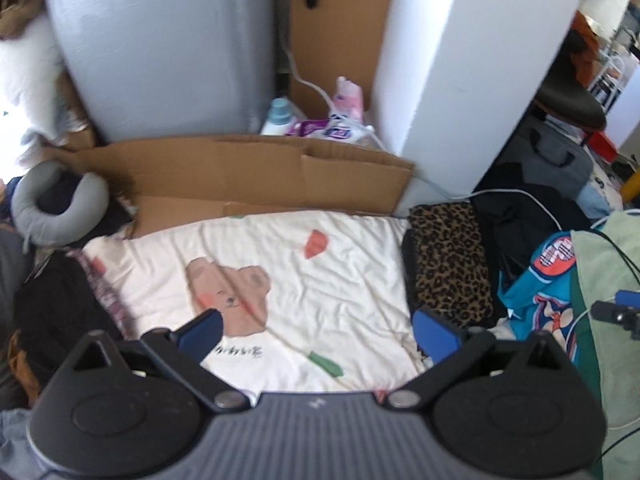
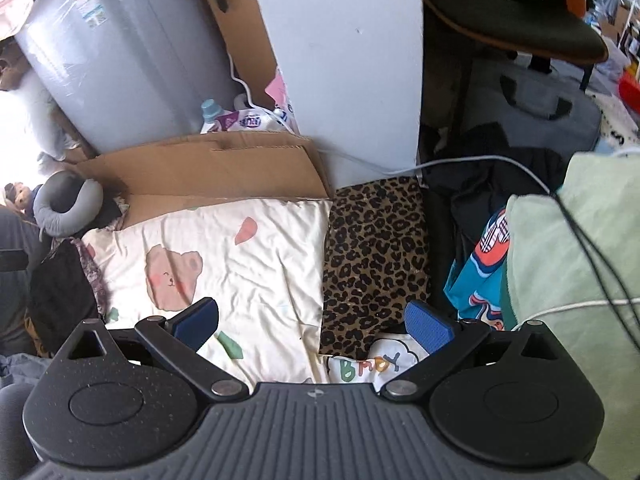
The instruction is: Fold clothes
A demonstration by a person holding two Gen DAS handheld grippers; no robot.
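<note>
Meanwhile both the left hand-held gripper (image 1: 318,330) and the right hand-held gripper (image 2: 312,320) hang spread wide with nothing between their blue pads, above a cream bear-print quilt (image 1: 280,264), beside which a folded leopard-print garment (image 2: 374,256) lies flat.

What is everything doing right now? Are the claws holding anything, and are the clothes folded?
left gripper: open, holding nothing
right gripper: open, holding nothing
leopard-print garment: folded, lying flat
bear-print sheet: spread out, wrinkled
cardboard box: flattened, flaps open
neck pillow: lying beside the box
teal printed garment: crumpled, unfolded
</note>
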